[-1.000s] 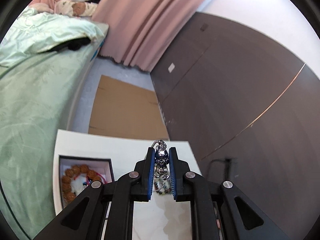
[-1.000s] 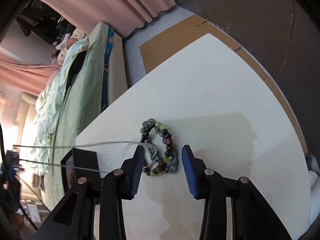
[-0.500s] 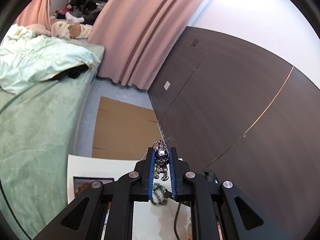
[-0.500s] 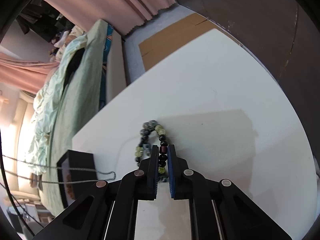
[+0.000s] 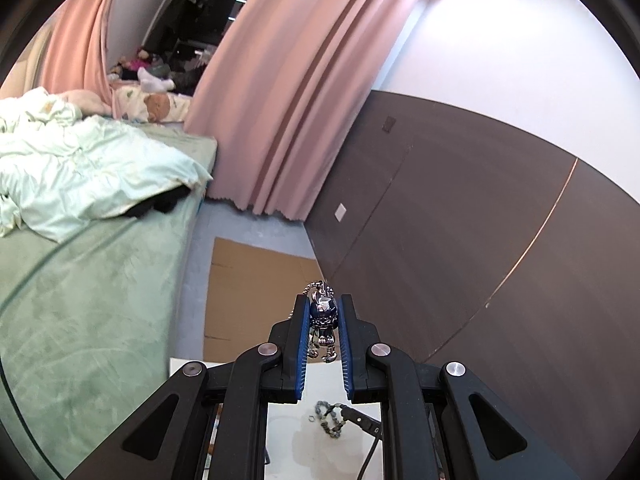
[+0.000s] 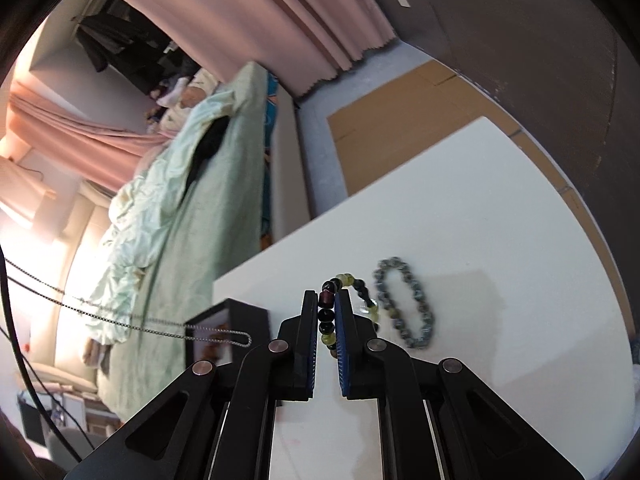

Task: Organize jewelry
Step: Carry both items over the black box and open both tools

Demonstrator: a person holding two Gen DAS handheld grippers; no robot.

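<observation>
Left claw (image 5: 324, 322): jaws nearly together, pinching a silver pendant (image 5: 323, 320) with a dark blue body, small metal charms hanging below it between the blue pads. A bit of chain loops out past the fingertips. The claw is held off the bench (image 5: 288, 432), whose white top shows only through the gaps in the claw frame.

Right claw (image 6: 327, 322): its jaws have just been closing and now clamp a mixed-bead bracelet (image 6: 340, 304) (dark red, black and yellow-green beads). One strand runs between the pads; the loop rises past the tips and falls away on the claw's right side.

Landmark: the grey bead bracelet (image 6: 404, 304), lying flat on the white bench (image 6: 500, 280).
- Mixed-bead bracelet: just beside it on the left, overlapping its left edge from this angle; contact unclear.
- Black jewelry box (image 6: 230, 328): well left of it, at the bench's left edge, partly hidden behind the right claw's left finger. Contents blurred.
- Silver chain (image 6: 160, 330): strung taut in the air from the picture's left edge, ending in a narrow loop in front of the box.
- Flattened cardboard (image 6: 400, 120): beyond it, on the floor past the bench's far edge.
- Bed with pale green covers (image 6: 180, 200): far left of it, with pink curtains (image 6: 280, 12) behind.
- Dark wall panel (image 6: 540, 40): beyond and right.

In the left wrist view the grey bracelet (image 5: 330, 420) appears below the claw, a dark cable (image 5: 368, 452) just beside it.
</observation>
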